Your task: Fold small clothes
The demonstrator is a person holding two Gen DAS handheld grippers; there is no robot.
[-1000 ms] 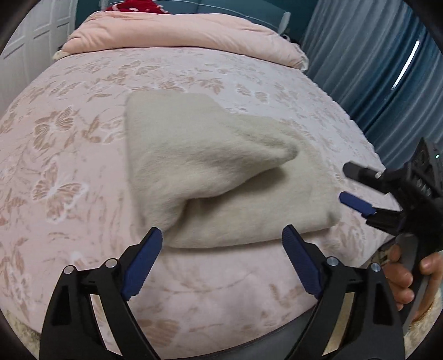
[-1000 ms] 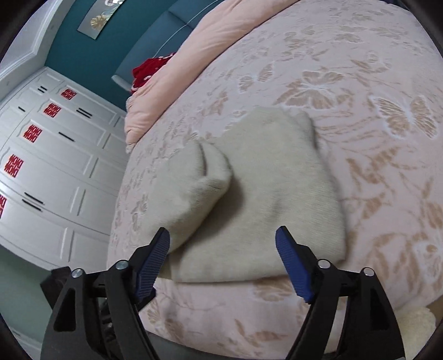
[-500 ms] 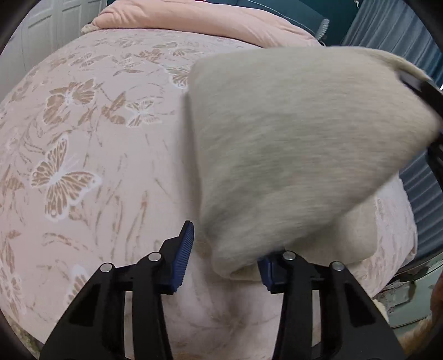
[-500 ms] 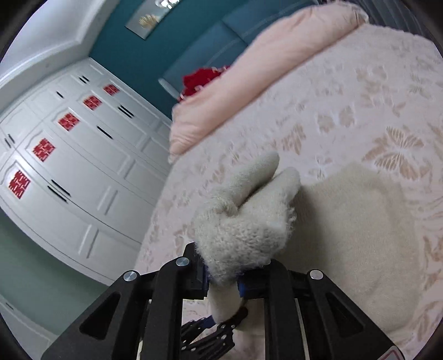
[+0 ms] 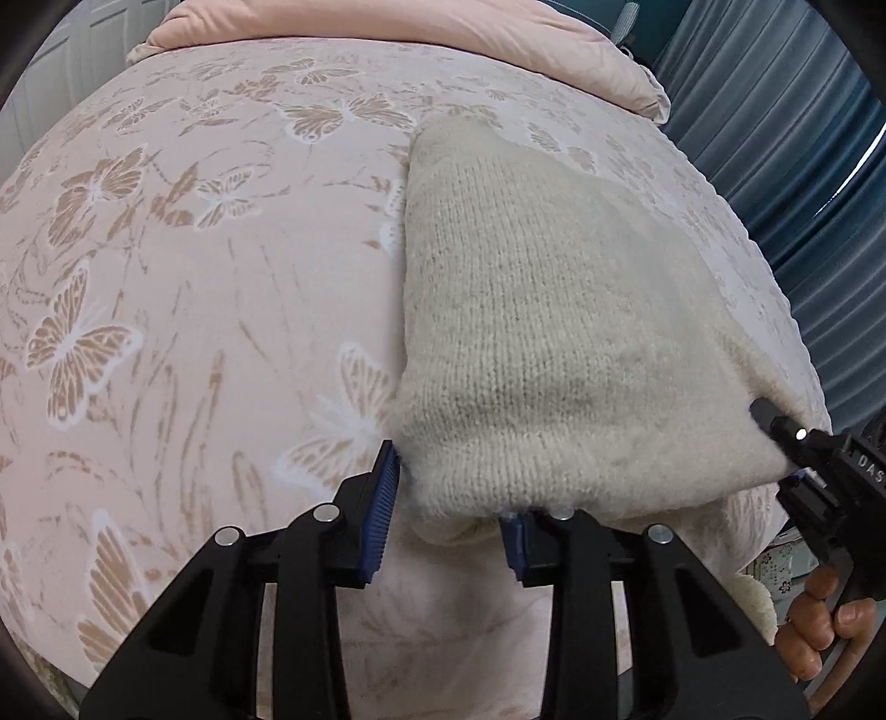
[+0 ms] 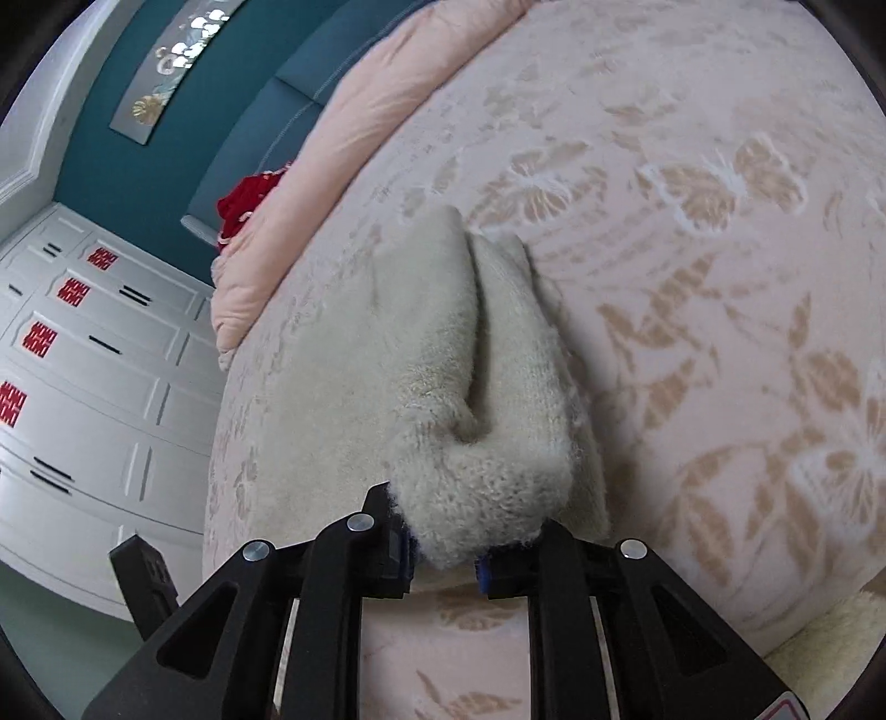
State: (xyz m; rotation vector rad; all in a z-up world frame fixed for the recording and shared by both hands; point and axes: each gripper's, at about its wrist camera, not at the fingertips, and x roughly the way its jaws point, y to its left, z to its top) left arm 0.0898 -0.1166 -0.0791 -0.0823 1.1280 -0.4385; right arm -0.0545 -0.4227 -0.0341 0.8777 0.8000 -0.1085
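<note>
The knit garment (image 5: 554,332) lies on the bed (image 5: 194,304) near its front edge, right of centre from my left claw (image 5: 451,501) — its near corner sits between my fingers. My right claw (image 5: 786,443) is at the garment's right corner, just beside the bed's edge. Behind everything, a folded quilt (image 5: 443,27) lies across the far end — and from my right claw's view the wardrobe (image 6: 72,360) stands off to the left of the bed.

The right gripper (image 6: 446,556) pinches a bunched corner of the cream knit garment (image 6: 443,354) at six o'clock, its jaws closed on the wool. The garment runs toward twelve o'clock over the butterfly-patterned bedspread (image 6: 692,232), apparently folded along a central crease. White wardrobe doors (image 6: 83,360) stand at nine o'clock.
</note>
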